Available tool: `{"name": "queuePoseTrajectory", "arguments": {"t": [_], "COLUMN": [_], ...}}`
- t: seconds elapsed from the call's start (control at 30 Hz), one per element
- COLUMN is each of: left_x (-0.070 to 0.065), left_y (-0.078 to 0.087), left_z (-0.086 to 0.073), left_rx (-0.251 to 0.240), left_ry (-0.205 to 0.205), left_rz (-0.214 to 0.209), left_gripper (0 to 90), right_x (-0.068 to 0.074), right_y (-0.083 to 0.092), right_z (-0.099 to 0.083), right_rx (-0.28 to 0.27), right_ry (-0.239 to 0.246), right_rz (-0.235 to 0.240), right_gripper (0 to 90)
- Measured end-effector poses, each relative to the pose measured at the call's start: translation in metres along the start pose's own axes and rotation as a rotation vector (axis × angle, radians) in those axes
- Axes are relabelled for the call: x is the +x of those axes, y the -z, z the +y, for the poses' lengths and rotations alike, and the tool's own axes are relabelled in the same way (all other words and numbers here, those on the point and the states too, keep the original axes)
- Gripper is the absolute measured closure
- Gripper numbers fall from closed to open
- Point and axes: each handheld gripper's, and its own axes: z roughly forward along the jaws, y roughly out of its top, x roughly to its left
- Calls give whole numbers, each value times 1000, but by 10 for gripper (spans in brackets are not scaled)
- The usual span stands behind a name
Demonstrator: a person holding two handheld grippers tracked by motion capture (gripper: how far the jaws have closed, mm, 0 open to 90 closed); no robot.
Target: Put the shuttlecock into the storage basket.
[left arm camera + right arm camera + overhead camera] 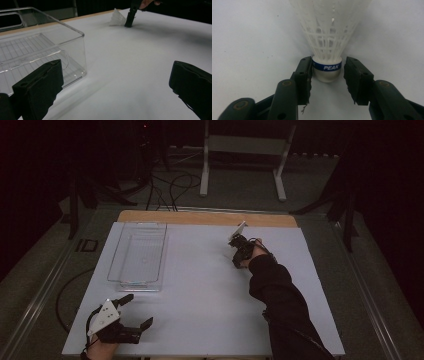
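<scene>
1. Near the far edge of the white surface, well to the right of the clear plastic bin, lies a white shuttlecock with its cork end toward the right tool.
2. Seen from the right gripper view, the shuttlecock's skirt fans away from the tool, and a blue band reading "PEAK" rings the base just above the cork.
3. The right tool's jaws stand narrow around that cork: the left jaw is touching or all but touching the band, while a slim gap shows between the cork and the right jaw (so the pads are not pressing from both sides).
4. From the high view, the right tool points down at the surface, held by a hand on a dark-sleeved arm that reaches across from the near right.
5. The left tool rests near the front left corner of the surface, just in front of the bin's near end, and its jaws stand wide apart with nothing between them.
6. From the left gripper view, the bin sits just beside the left jaw, with a ribbed floor and nothing inside, and the shuttlecock shows far off beyond the bin against the right tool's black tip.
</scene>
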Motion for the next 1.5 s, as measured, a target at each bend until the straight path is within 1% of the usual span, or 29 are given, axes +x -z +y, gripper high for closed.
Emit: {"name": "queuePoseTrajectory", "arguments": {"t": [0.07, 0.17, 0.23, 0.27, 0.3, 0.37, 0.43, 0.47, 0.5, 0.53, 0.57, 0.63, 0.67, 0.77, 0.83, 0.87, 0.93, 0.97, 1.0, 1.03, 1.07, 1.17, 1.23, 1.27, 1.33, 1.37, 1.4, 1.43, 1.5], "left_x": [0, 0, 0, 0, 0, 0, 0, 0, -1, -1, -1, -1, -1, -1, -2, -2, -2, -2, -2, -2, -2, -2, -2, -3, -3, -3, -3, -3, -3], "left_y": [0, 0, 0, 0, 0, 0, 0, 0, 0, 0, 0, 0, 0, 0, 0, 0, 0, 0, 0, 0, 0, -1, -1, -1, -1, -1, -1, 0, 0], "left_z": [0, 0, 0, 0, 0, 0, 0, 0, 0, 0, 0, 0, 0, 1, 1, 1, 1, 1, 1, 1, 1, 1, 1, 1, 1, 1, 1, 1, 1], "left_rx": [-1, -1, 2, 2, 2, 0, 4, 4, 4, 3, 3, 5, 5, 10, 11, 11, 11, 11, 10, 10, 12, 15, 17, 17, 15, 15, 16, 15, 15], "left_ry": [-1, -2, -4, -6, -6, -4, -6, -8, -10, -9, -9, -10, -10, -16, -18, -19, -18, -18, -16, -17, -18, -21, -23, -22, -22, -22, -23, -22, -22], "left_rz": [0, -1, -2, -3, -3, -3, -1, -2, -1, -2, -2, 0, 0, 1, 0, 1, 3, 3, 3, 3, 4, 3, 1, 3, 2, 3, 4, 4, 5], "left_gripper": [2, 2, 2, 2, 2, 2, 2, 2, 2, 2, 2, 2, 2, 2, 2, 2, 2, 2, 2, 2, 2, 2, 2, 2, 2, 2, 2, 2, 1], "right_x": [1, 1, 4, 5, 7, 9, 10, 11, 11, 12, 12, 13, 13, 14, 15, 16, 19, 19, 20, 21, 21, 23, 28, 34, 39, 39, 41, 43, 47], "right_y": [-1, -3, -2, -2, -2, -2, -1, 2, 4, 5, 7, 9, 8, 10, 11, 12, 13, 13, 13, 13, 14, 16, 18, 19, 19, 19, 20, 23, 24], "right_z": [1, 2, 3, 3, 4, 4, 5, 6, 5, 5, 4, 1, -1, -7, -13, -15, -22, -22, -28, -30, -33, -37, -43, -49, -54, -54, -57, -61, -66], "right_rx": [12, 9, 15, 13, 16, 20, 29, 40, 32, 20, 20, 17, 17, 24, 11, 11, -5, -5, 2, 1, -2, 0, 3, 18, 24, 24, 27, 21, 19], "right_ry": [-5, 2, 23, 47, 59, 68, 73, 89, 90, 92, 96, 120, 142, 187, 230, 256, 340, 340, 398, 419, 425, 440, 481, 531, 579, 579, 598, 611, 630], "right_rz": [-2, -2, -16, -28, -39, -48, -45, -24, -21, -6, 3, 7, 11, 24, 43, 44, 58, 58, 41, 55, 73, 76, 85, 74, 68, 68, 69, 95, 104], "right_gripper": [599, 637, 646, 647, 649, 653, 655, 657, 657, 658, 657, 658, 658, 658, 658, 658, 658, 658, 658, 658, 658, 658, 658, 658, 658, 658, 658, 658, 658]}}
